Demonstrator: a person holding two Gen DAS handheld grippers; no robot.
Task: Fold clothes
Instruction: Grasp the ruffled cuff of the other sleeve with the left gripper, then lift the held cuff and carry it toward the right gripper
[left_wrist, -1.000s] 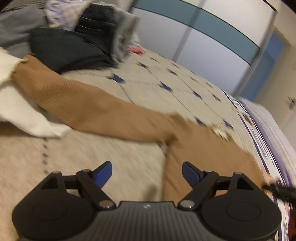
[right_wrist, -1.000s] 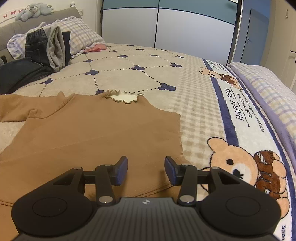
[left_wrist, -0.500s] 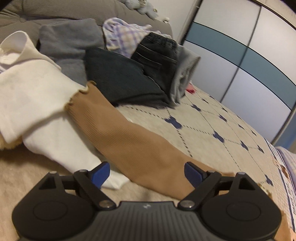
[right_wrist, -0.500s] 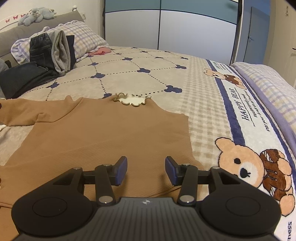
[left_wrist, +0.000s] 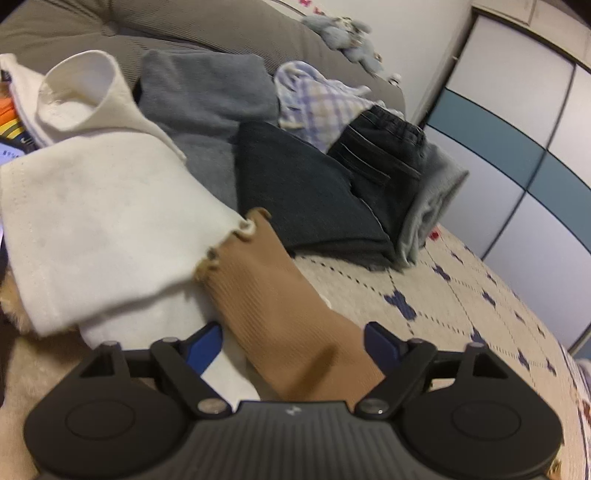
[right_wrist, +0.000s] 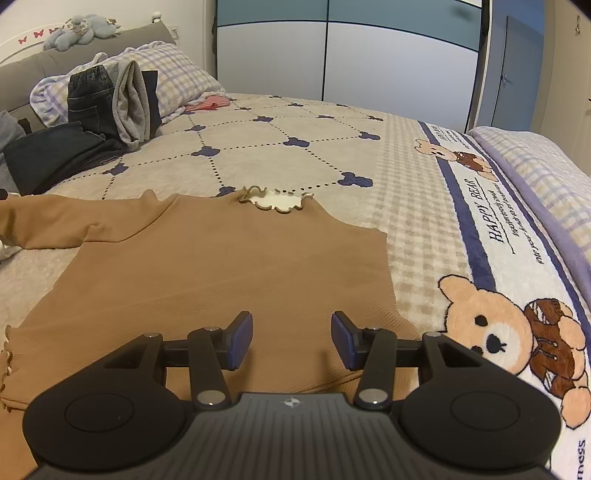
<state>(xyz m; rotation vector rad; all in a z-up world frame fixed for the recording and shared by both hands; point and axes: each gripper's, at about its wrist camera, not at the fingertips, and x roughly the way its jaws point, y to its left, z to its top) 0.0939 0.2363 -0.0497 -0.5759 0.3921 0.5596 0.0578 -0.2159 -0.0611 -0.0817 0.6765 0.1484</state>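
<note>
A brown ribbed sweater (right_wrist: 229, 273) lies flat on the bed, frilled collar (right_wrist: 275, 199) at the far side, one sleeve stretched out to the left. My right gripper (right_wrist: 291, 341) hovers open over its near hem, nothing between the fingers. In the left wrist view that brown sleeve (left_wrist: 280, 306) runs between the wide-open fingers of my left gripper (left_wrist: 295, 341), its frilled cuff (left_wrist: 236, 240) resting against a white garment (left_wrist: 96, 221). The fingers are apart from the sleeve on both sides.
Folded dark trousers (left_wrist: 306, 195), jeans (left_wrist: 384, 155) and grey clothes (left_wrist: 207, 99) are stacked against the grey headboard (left_wrist: 184, 22) beside a checked pillow (right_wrist: 173, 77). The quilt (right_wrist: 295, 147) with a bear print (right_wrist: 517, 332) stretches right; wardrobe doors (right_wrist: 388, 62) stand behind.
My left gripper has swung left along the sleeve toward its cuff and come closer to the clothes pile. The right gripper has barely moved, drifting slightly back over the hem.
</note>
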